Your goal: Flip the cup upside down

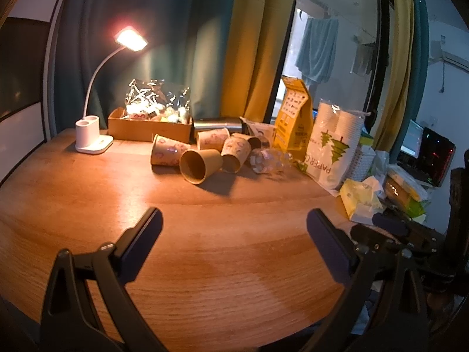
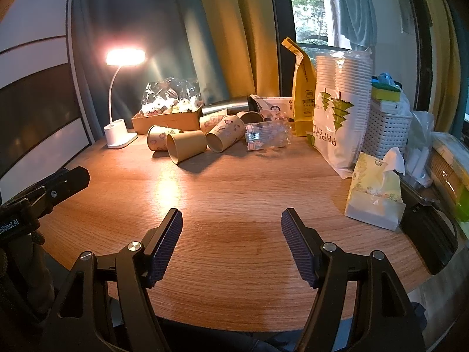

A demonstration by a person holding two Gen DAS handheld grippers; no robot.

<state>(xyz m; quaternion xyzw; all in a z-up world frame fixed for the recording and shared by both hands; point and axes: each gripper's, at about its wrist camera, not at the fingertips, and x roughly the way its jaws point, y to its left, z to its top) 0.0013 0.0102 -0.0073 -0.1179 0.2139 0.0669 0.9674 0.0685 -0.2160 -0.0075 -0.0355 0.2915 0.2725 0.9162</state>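
Several paper cups lie on their sides at the back of the wooden table (image 1: 205,234). The nearest is a plain tan cup (image 1: 200,165), its mouth toward me; it also shows in the right wrist view (image 2: 186,146). Patterned cups (image 1: 168,154) (image 2: 225,133) lie beside it. My left gripper (image 1: 234,220) is open and empty over the near table, well short of the cups. My right gripper (image 2: 231,218) is open and empty too, also short of them. The left gripper's body shows at the left edge of the right wrist view (image 2: 58,184).
A lit desk lamp (image 1: 93,138) and a cardboard box of snacks (image 1: 149,126) stand at the back left. A clear plastic package (image 2: 268,136), a yellow bag (image 2: 303,99), a paper cup pack (image 2: 340,111), a white basket (image 2: 387,129) and a tissue pack (image 2: 375,196) crowd the right.
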